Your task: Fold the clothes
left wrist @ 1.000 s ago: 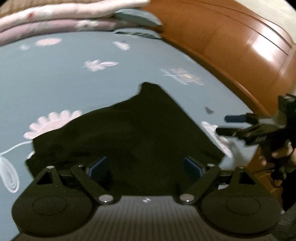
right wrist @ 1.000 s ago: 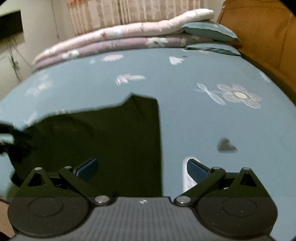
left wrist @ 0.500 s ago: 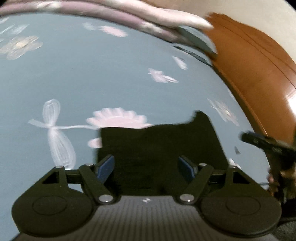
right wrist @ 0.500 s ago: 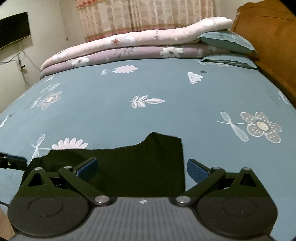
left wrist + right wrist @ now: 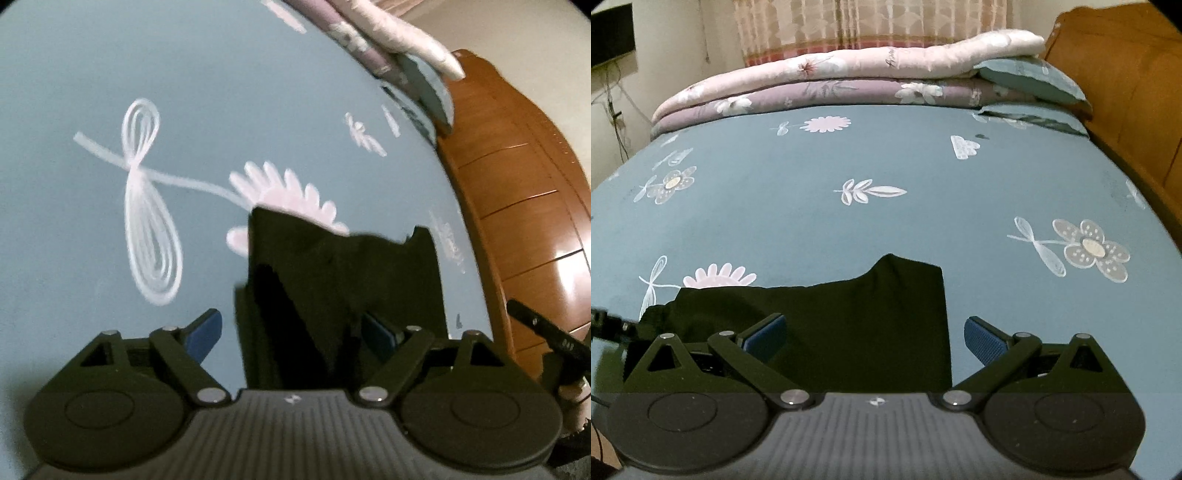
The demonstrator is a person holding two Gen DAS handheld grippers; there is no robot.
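A black garment lies folded flat on the blue flowered bed sheet, close to the near edge. In the left wrist view the black garment shows a raised, creased left edge. My left gripper hangs tilted over that edge. Its jaws are opening, with the cloth's edge between the blue pads but not pressed by them. My right gripper stands open above the garment's right edge, gripping nothing. One of its fingers shows at the right of the left wrist view.
Folded pink and mauve quilts and grey-blue pillows are stacked at the far end of the bed. A wooden headboard runs along the right side. A curtain hangs behind, and cables trail down the left wall.
My left gripper has rolled and swung lower toward the garment's left edge, which now stands between its fingers. My right gripper has risen and drawn back, so more of the bed shows.
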